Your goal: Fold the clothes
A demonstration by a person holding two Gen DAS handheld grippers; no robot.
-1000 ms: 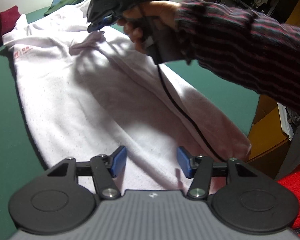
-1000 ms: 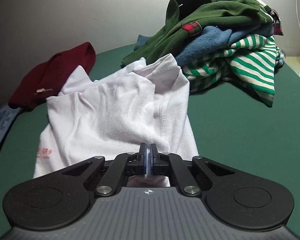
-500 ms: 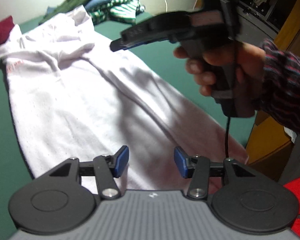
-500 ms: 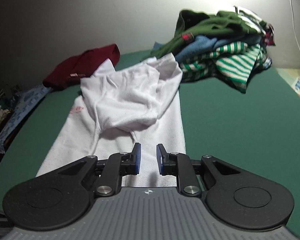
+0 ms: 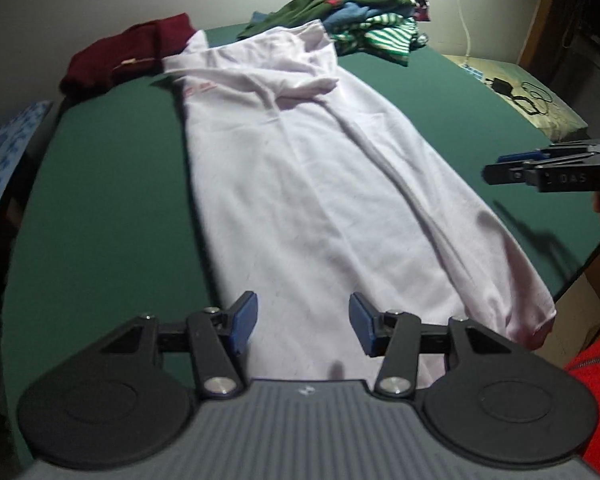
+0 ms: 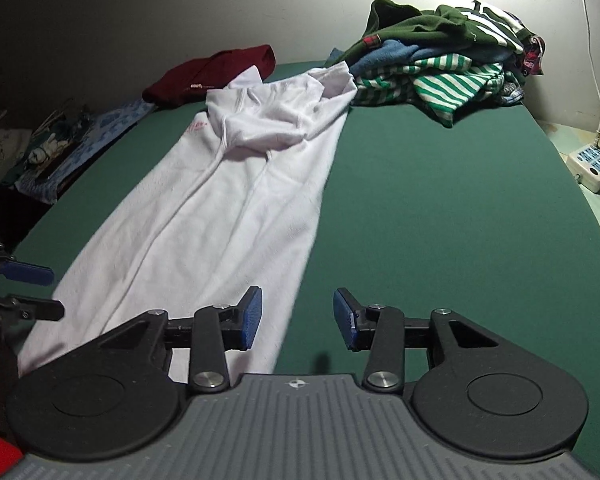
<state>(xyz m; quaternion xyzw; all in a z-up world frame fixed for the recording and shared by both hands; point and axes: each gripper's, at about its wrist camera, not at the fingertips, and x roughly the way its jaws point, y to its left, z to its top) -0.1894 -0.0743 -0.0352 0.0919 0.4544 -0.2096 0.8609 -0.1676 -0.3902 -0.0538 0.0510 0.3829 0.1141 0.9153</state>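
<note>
Since the earlier frame my right tongs (image 6: 297,317) had let go of the white shirt (image 5: 308,184), pulled back toward its near hem, and their jaws had just been opening; nothing sat between them now. Left tongs (image 5: 303,327) stood about half open too, empty, hovering over the shirt's near hem, not gripping. I saw the shirt lying long and mostly flat on the green surface (image 6: 440,208), sides folded in, sleeve and collar bunched at the far end, small red print near the chest. Thin, soft knit, faint creases running lengthwise. Plenty of bare green to the right of the shirt. A maroon garment (image 6: 216,74) lay just beside the far collar, and a pile of green, blue and striped clothes (image 6: 444,64) touched the other far corner.
</note>
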